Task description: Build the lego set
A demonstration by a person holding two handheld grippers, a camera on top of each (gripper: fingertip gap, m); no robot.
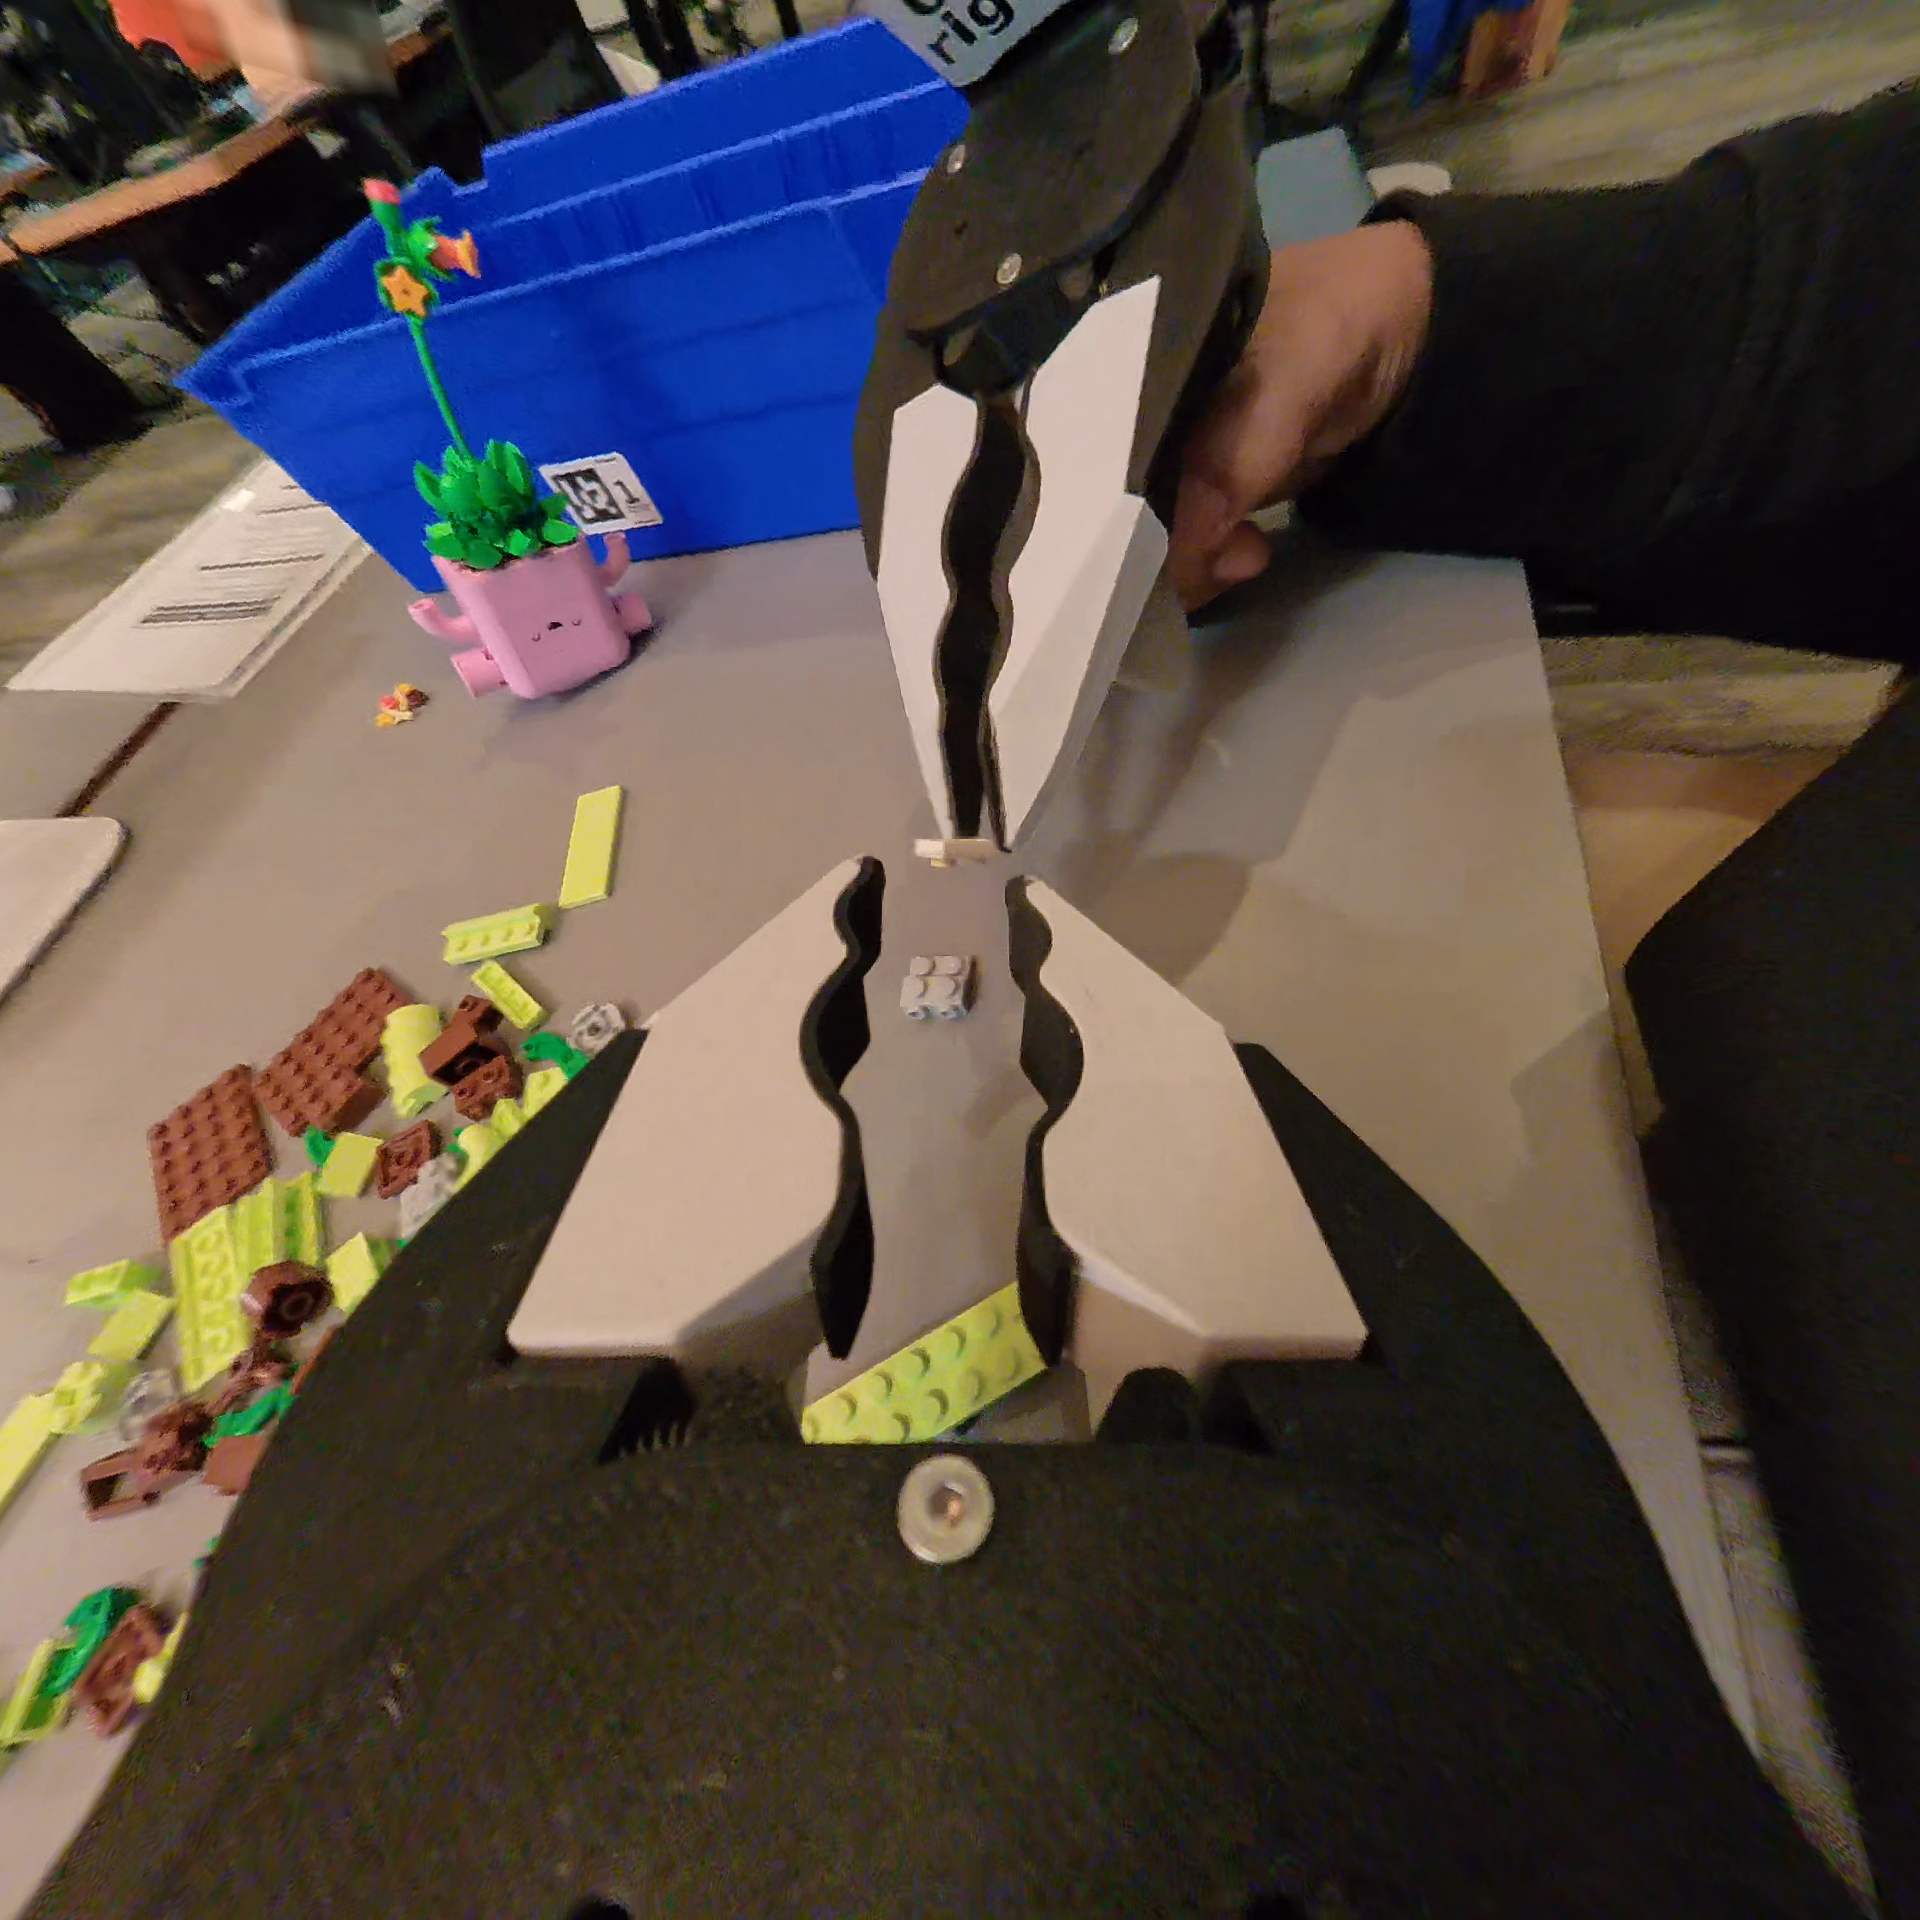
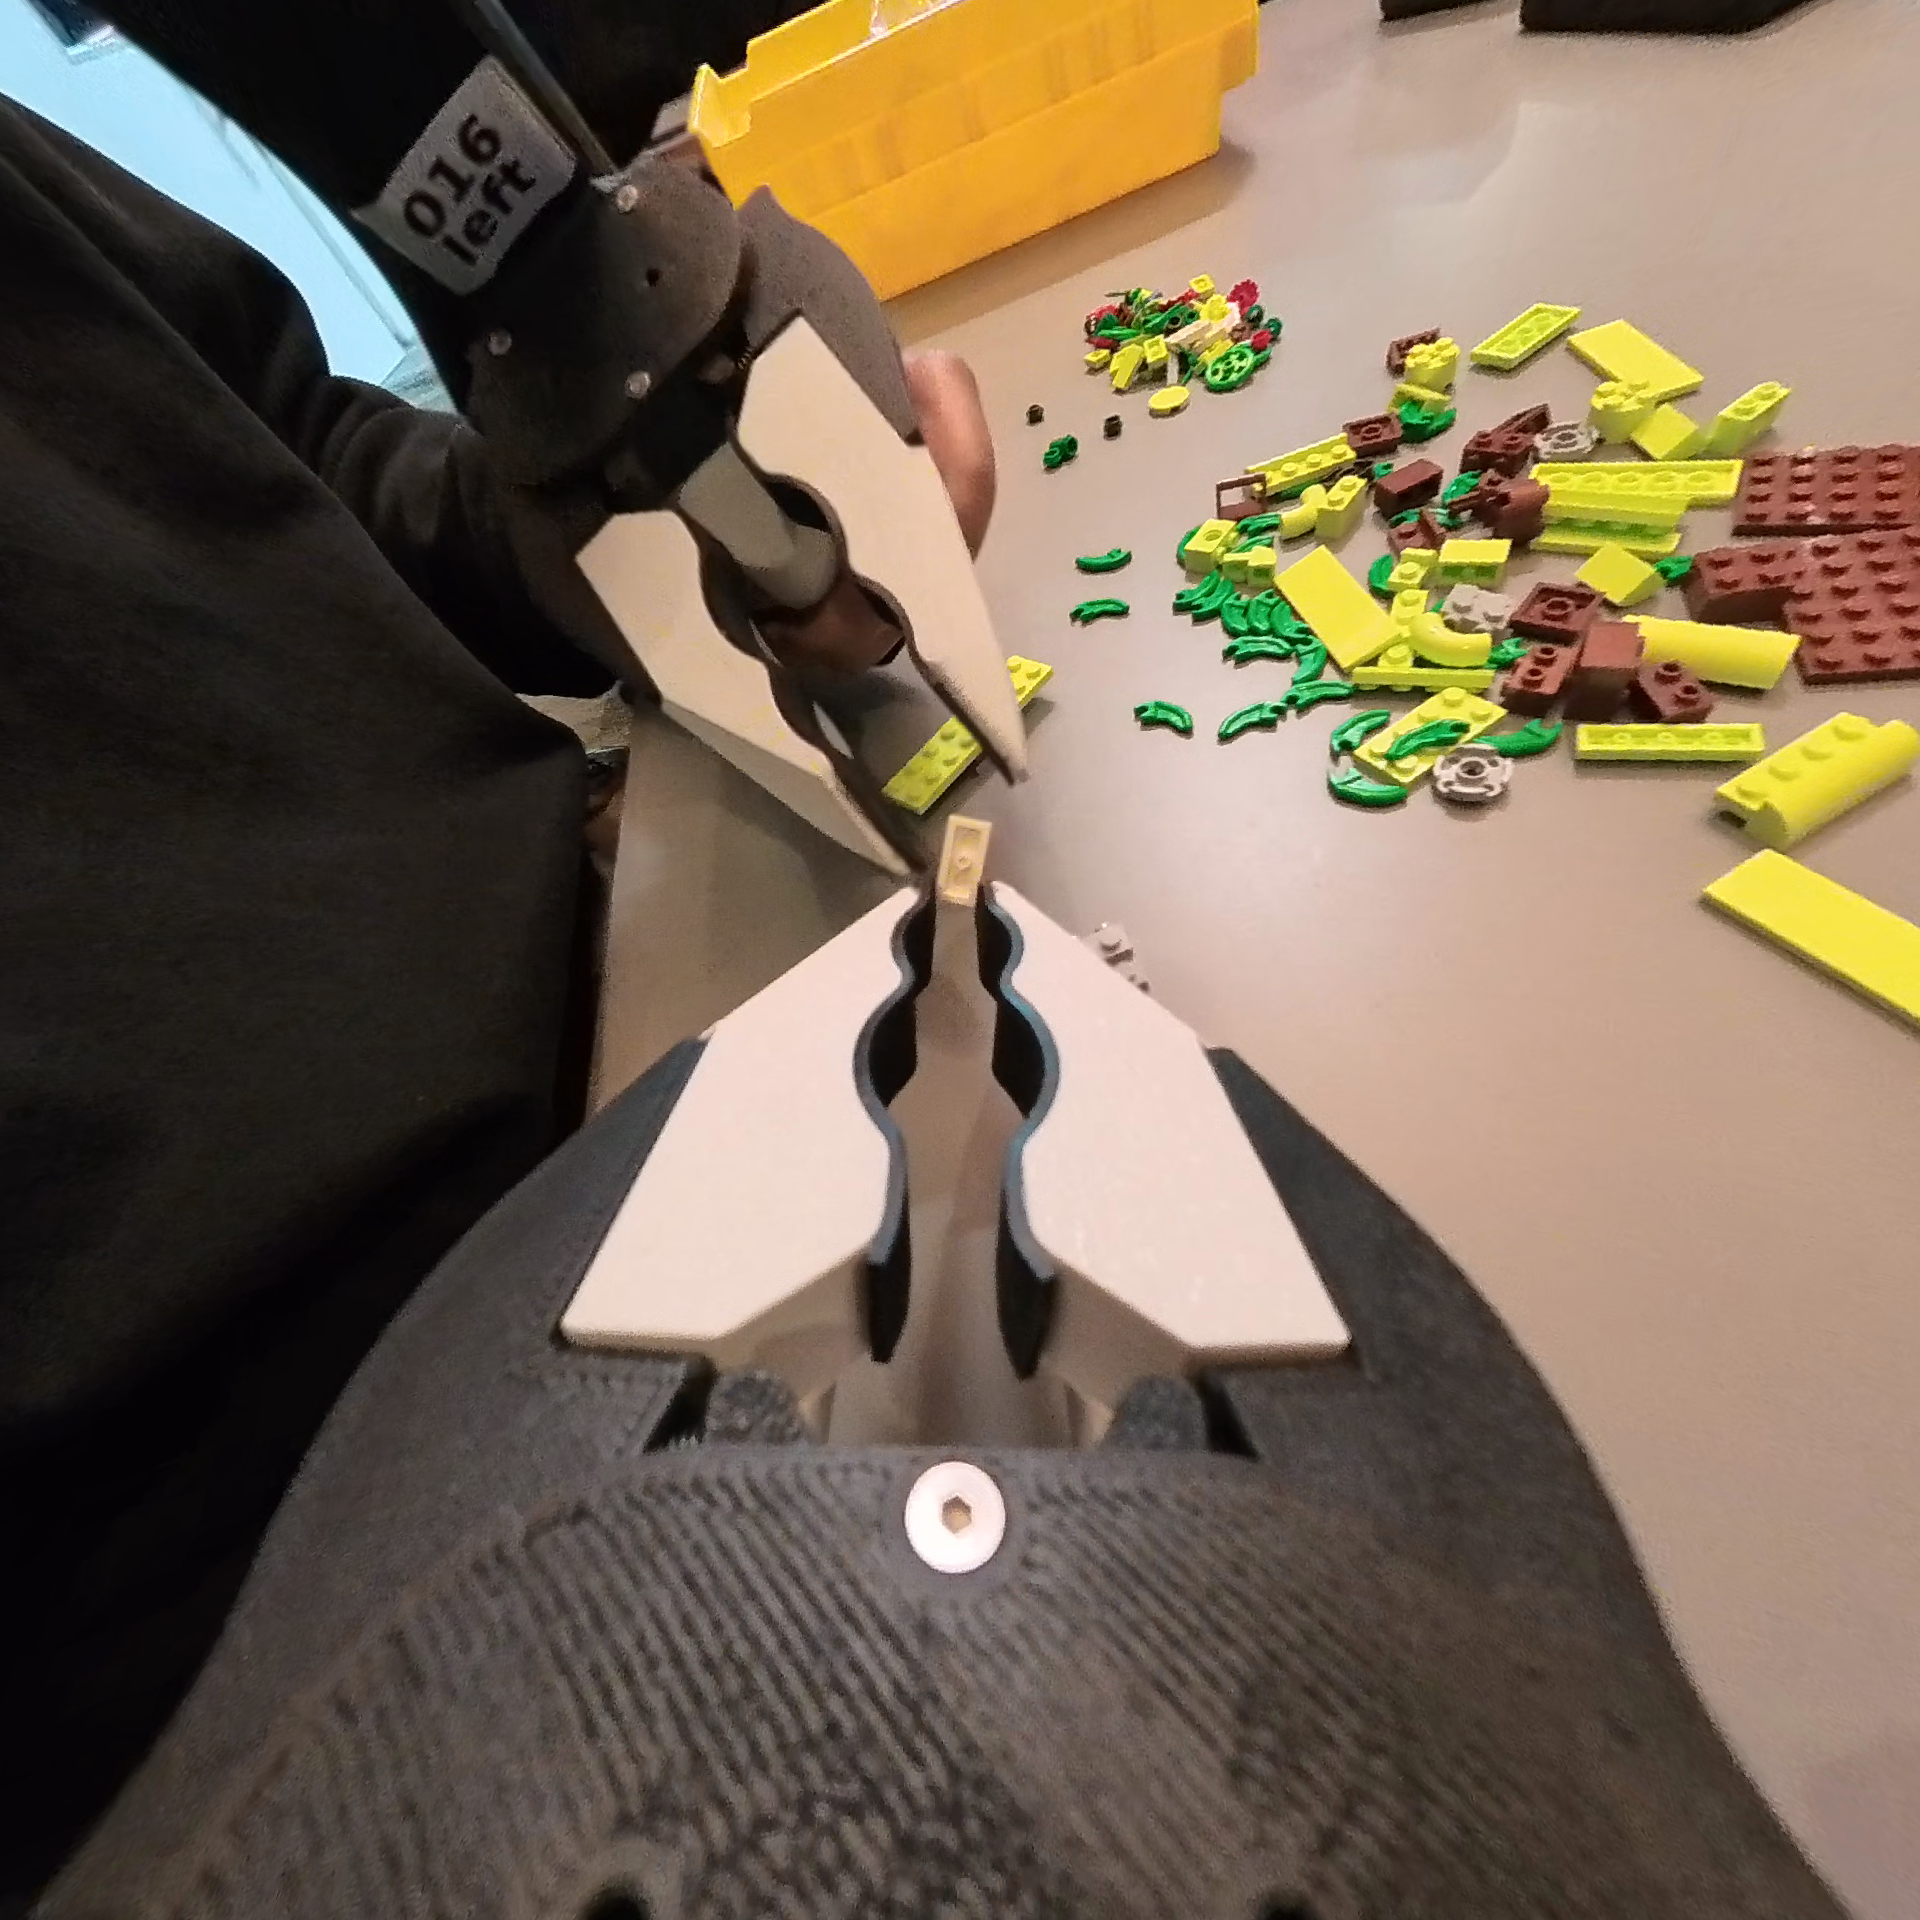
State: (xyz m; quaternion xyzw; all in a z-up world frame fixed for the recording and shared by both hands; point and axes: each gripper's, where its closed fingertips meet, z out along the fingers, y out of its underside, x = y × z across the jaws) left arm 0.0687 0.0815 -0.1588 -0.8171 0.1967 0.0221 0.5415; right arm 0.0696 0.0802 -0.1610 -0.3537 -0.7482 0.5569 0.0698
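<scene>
My left gripper (image 1: 943, 883) is open and low over the grey table, with a small grey brick (image 1: 938, 987) lying on the table between its fingers. My right gripper (image 2: 954, 896) is shut on a small cream plate (image 2: 963, 854) and holds it tip to tip with the left gripper. In the left wrist view the right gripper (image 1: 975, 829) comes down from above with the cream plate (image 1: 951, 850) at its tips. In the right wrist view the left gripper (image 2: 964, 819) is open around the plate's far end. A lime plate (image 1: 925, 1371) lies under the left gripper.
A pile of lime, brown and green bricks (image 1: 312, 1143) lies left of the left gripper and shows in the right wrist view (image 2: 1507, 582). A finished pink pot plant model (image 1: 540, 623) stands before a blue bin (image 1: 644, 343). A yellow bin (image 2: 987, 135) stands at the back. Both grippers' tips are close together, under 4 cm apart. The finished pink pot plant model (image 1: 540, 623) is about equally far from each gripper, around 20 cm.
</scene>
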